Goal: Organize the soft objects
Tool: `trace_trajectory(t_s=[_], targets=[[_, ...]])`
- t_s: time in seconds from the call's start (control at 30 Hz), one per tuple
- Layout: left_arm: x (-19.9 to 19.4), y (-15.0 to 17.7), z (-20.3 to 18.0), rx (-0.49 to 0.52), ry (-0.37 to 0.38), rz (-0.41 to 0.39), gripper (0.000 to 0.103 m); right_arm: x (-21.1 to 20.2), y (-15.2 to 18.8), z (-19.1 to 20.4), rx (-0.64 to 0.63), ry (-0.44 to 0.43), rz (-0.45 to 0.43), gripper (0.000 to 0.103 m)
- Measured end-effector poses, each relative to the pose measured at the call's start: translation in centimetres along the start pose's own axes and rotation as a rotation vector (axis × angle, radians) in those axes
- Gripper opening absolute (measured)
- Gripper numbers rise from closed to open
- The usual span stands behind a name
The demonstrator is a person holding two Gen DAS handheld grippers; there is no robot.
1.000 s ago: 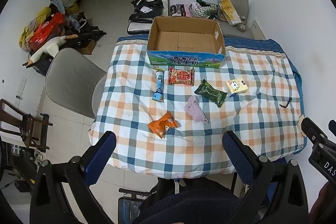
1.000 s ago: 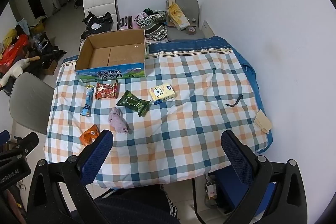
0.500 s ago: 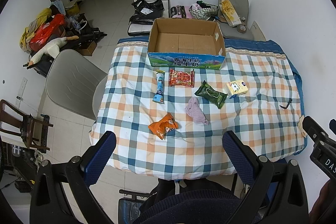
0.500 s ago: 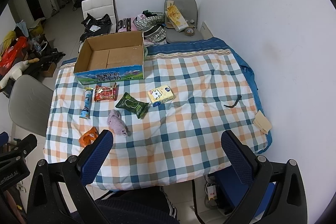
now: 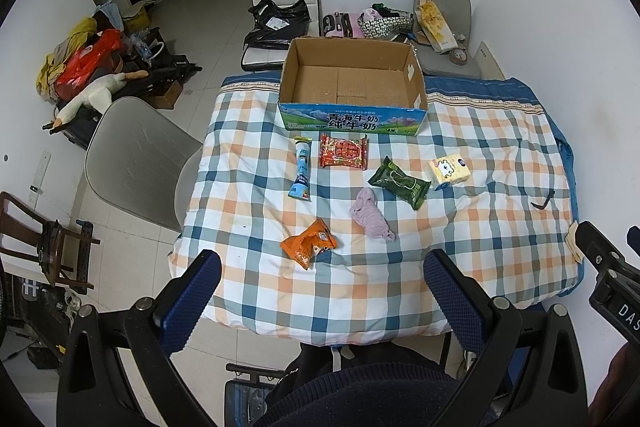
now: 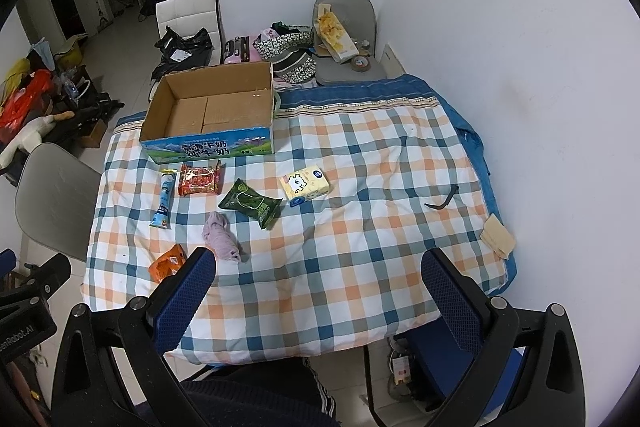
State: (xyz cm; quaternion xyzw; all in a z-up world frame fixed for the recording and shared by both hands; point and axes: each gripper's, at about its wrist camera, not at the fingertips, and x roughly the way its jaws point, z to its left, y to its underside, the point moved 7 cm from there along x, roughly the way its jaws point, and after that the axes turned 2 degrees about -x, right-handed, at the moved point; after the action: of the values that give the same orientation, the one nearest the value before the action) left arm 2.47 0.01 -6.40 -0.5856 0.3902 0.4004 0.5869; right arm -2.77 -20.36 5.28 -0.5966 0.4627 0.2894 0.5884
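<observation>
On the checked tablecloth [image 5: 472,227] lie an orange snack bag [image 5: 308,243], a mauve cloth [image 5: 370,214], a dark green wipes pack [image 5: 399,182], a yellow tissue pack [image 5: 449,167], a red snack packet [image 5: 344,151] and a blue tube [image 5: 301,169]. An open cardboard box [image 5: 354,83] stands behind them with nothing inside. My left gripper [image 5: 320,273] hovers open above the near table edge, just short of the orange bag. My right gripper [image 6: 320,269] is open too, high over the near edge, with the mauve cloth [image 6: 220,237] ahead of its left finger.
A grey chair [image 5: 132,155] stands at the table's left side. A dark curved piece [image 6: 442,199] and a beige folded pad [image 6: 497,237] lie near the right edge. The white wall runs along the right. Bags and clutter fill the floor and chairs beyond the box.
Both views have shifted slightly, with the table sitting a little lower and nearer in the left view. Nothing on the table has moved. Both grippers stay open.
</observation>
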Motion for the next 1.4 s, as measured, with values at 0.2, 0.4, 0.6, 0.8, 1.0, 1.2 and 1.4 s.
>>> trace_trajectory(t_s=[0.2,0.4,0.6,0.8,1.0,1.2,1.4], targets=[[-0.01,0.01,0.00,0.000,0.000,-0.002,0.103,-0.19,-0.33,-0.33,-0.002,0.000,-0.002,0.103],[-0.02,0.01,-0.01,0.001,0.001,-0.004,0.103,-0.13,-0.39,-0.28,0.000,0.001,-0.004,0.103],[-0.03,0.02,0.00,0.002,0.000,-0.005,0.103,-0.12,-0.46,-0.25,0.001,0.001,-0.005,0.103],[-0.04,0.03,0.00,0.001,0.000,-0.006,0.103,-0.15,-0.59,-0.28,0.000,0.001,-0.004,0.103],[-0.05,0.04,-0.01,0.002,0.000,-0.007,0.103,-0.13,-0.62,-0.23,-0.001,0.001,-0.006,0.103],[-0.04,0.04,0.00,0.002,0.000,-0.007,0.103,-0.08,-0.67,-0.17,-0.001,-0.001,-0.008,0.103],[-0.06,0.04,-0.01,0.001,0.000,-0.009,0.103,0.02,-0.87,-0.12,-0.001,0.002,-0.009,0.103]])
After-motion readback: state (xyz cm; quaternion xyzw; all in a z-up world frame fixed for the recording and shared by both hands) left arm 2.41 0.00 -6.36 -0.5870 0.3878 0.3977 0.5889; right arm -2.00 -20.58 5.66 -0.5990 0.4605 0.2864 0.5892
